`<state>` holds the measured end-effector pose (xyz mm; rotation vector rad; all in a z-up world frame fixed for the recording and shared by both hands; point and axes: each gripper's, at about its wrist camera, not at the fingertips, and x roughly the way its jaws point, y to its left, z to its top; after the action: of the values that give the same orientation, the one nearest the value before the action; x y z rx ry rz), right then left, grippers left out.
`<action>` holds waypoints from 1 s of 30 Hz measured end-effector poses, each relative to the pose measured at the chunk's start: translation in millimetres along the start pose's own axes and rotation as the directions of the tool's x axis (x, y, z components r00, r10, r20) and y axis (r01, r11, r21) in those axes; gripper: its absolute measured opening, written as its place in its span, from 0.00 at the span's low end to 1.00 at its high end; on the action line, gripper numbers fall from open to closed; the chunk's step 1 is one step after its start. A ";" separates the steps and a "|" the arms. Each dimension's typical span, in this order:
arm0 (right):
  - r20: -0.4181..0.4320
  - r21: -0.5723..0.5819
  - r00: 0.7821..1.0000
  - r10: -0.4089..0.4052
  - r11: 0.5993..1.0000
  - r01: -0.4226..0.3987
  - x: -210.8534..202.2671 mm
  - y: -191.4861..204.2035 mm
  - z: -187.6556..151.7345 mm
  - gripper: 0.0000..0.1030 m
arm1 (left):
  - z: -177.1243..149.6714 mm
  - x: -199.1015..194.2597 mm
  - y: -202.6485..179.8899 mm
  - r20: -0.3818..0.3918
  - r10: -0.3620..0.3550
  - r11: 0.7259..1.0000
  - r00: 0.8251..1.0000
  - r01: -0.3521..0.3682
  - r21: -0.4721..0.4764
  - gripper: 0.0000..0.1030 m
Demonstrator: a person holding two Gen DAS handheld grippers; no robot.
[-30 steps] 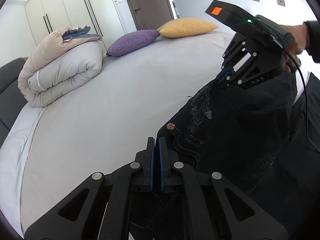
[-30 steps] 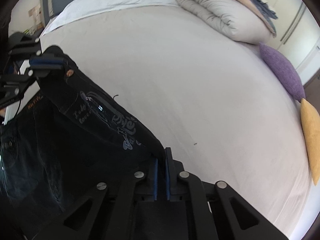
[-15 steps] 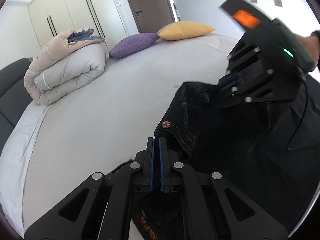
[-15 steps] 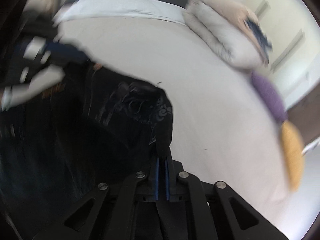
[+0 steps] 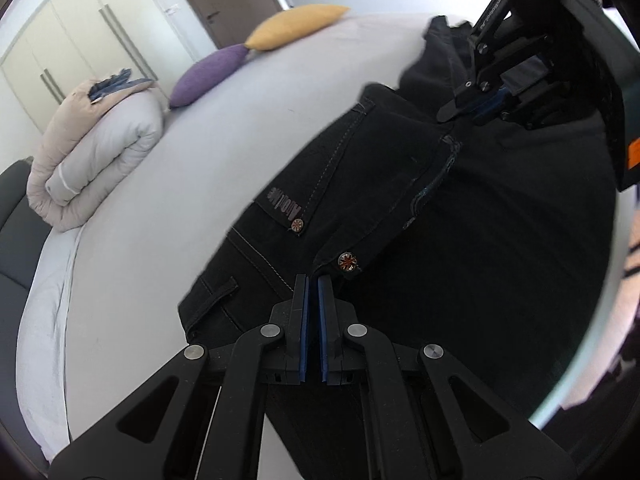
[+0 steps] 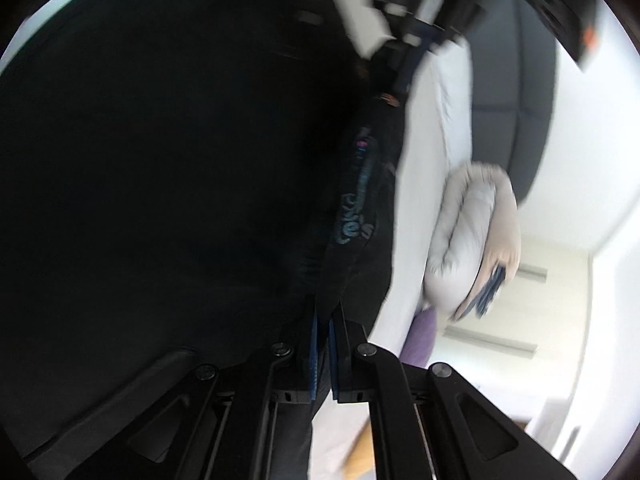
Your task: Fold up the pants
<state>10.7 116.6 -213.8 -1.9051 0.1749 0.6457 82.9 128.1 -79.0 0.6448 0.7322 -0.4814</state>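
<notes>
Both my grippers pinch the pants point(image 5: 460, 220) waistband — left gripper point(image 5: 311, 280) beside the button, right gripper point(image 5: 486, 100) ahead. Pants spread across the bed point(image 5: 160, 240). Lengthwise fold under way; next, lay the edges flat.

1. One pair of black pants point(image 5: 460, 208).
2. Two claws: the left claw point(image 5: 312, 280) and the right claw point(image 5: 486, 100).
3. Two cushions: one purple cushion point(image 5: 208, 74), one yellow cushion point(image 5: 296, 26).
4. One rolled duvet point(image 5: 96, 148).
5. One bed point(image 5: 180, 200).
6. Two metal studs point(image 5: 346, 261) on the pants.
</notes>
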 end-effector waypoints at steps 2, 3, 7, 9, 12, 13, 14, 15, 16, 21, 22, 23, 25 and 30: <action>0.015 -0.077 1.000 -0.004 0.997 0.006 -9.9 19.6 5.7 0.05 | -10.5 -8.9 -14.9 -0.006 -0.025 1.000 1.000 0.025 0.010 0.03; 0.020 -0.105 1.000 -0.004 0.994 0.006 -13.3 26.9 7.7 0.05 | -16.4 -13.9 -23.4 -0.011 -0.036 0.999 0.999 0.036 0.022 0.03; 0.047 -0.247 0.999 0.015 0.969 -0.003 -31.8 56.0 15.4 0.05 | -32.4 -23.6 -55.6 -0.043 -0.058 0.995 0.997 0.062 0.075 0.03; 0.045 -0.293 0.998 0.035 0.956 -0.020 -41.7 64.0 16.5 0.05 | -38.7 -28.6 -70.1 -0.054 -0.060 0.992 0.997 0.065 0.105 0.03; 0.031 -0.349 0.998 0.056 0.936 -0.041 -51.5 63.9 16.3 0.05 | -48.7 -38.5 -90.0 -0.071 -0.067 0.985 0.995 0.078 0.157 0.03; 0.022 -0.358 0.998 0.064 0.932 -0.052 -55.9 62.1 18.4 0.05 | -52.9 -42.3 -95.8 -0.079 -0.077 0.981 0.994 0.089 0.170 0.03; 0.019 -0.367 0.998 0.067 0.928 -0.055 -55.6 61.9 16.2 0.05 | -54.1 -44.3 -97.1 -0.083 -0.083 0.979 0.993 0.097 0.178 0.03; 0.018 -0.378 0.997 0.068 0.924 -0.056 -59.8 62.1 17.4 0.05 | -56.6 -46.8 -99.7 -0.087 -0.087 0.977 0.992 0.102 0.187 0.03; 0.021 -0.382 0.997 0.073 0.922 -0.059 -62.4 61.0 21.5 0.05 | -60.9 -49.2 -104.2 -0.096 -0.087 0.974 0.992 0.105 0.200 0.03; 0.032 -0.367 0.997 0.073 0.929 -0.057 -89.0 70.2 40.0 0.05 | -75.7 -57.8 -116.2 -0.112 -0.079 0.973 0.991 0.101 0.208 0.03; 0.033 -0.359 0.997 0.071 0.932 -0.054 -86.2 71.5 41.4 0.05 | -75.9 -57.9 -115.1 -0.114 -0.080 0.974 0.990 0.102 0.202 0.03; 0.034 -0.355 0.997 0.069 0.933 -0.052 -87.4 71.5 43.9 0.05 | -78.2 -58.7 -114.9 -0.116 -0.081 0.975 0.990 0.103 0.196 0.03; 0.035 -0.339 0.997 0.068 0.939 -0.052 -93.0 74.1 46.6 0.05 | -81.6 -60.8 -111.6 -0.120 -0.078 0.977 0.990 0.100 0.190 0.03; 0.039 -0.300 0.997 0.068 0.952 -0.053 -109.1 91.9 48.7 0.05 | -82.6 -64.5 -99.9 -0.125 -0.090 0.979 0.988 0.111 0.170 0.03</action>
<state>-135.8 102.3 -246.5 -2.1787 0.1084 0.7959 -57.3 125.5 -115.0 0.8098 0.8416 -0.6111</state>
